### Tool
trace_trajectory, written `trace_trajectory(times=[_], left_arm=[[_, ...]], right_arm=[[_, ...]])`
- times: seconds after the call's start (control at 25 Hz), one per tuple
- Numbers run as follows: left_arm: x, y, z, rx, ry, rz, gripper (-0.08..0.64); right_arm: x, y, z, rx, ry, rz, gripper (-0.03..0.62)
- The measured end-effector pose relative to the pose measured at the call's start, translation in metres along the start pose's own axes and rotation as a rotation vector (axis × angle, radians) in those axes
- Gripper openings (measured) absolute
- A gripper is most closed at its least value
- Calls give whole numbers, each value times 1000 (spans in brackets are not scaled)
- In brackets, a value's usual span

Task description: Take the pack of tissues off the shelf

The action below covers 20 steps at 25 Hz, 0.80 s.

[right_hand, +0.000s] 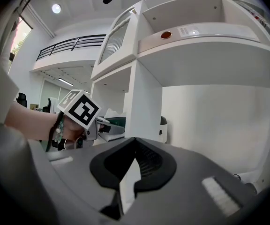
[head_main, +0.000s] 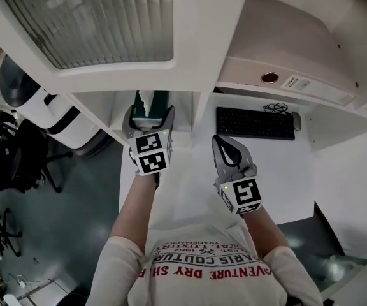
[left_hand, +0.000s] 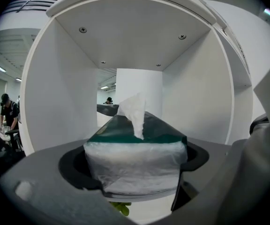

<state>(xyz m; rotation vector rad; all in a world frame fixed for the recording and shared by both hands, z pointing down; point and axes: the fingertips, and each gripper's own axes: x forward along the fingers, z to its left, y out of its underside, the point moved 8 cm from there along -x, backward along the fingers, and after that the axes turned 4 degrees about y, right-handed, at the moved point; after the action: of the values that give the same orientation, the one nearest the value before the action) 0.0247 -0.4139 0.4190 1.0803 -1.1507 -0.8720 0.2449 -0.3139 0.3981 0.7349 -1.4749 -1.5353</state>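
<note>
Your left hand-held gripper [head_main: 150,120] reaches into the open shelf [left_hand: 69,88] and grasps the pack of tissues [left_hand: 135,163] on its two sides. The pack is upright inside the shelf compartment, and one white tissue sticks out of its green top. Your right hand-held gripper [head_main: 225,145] is clenched and empty, above the white tabletop [head_main: 190,183], near the keyboard [head_main: 255,123].
</note>
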Motion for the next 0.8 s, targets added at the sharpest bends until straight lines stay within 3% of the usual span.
trace_trajectory(times=[0.48, 0.8], left_arm=[[-12, -3, -1, 85, -4, 5, 430], [-62, -19, -3, 163, 47, -56, 426]], right_arm=[[-2, 2, -8, 11, -22, -3, 2], [-11, -1, -2, 3, -33, -22, 2]])
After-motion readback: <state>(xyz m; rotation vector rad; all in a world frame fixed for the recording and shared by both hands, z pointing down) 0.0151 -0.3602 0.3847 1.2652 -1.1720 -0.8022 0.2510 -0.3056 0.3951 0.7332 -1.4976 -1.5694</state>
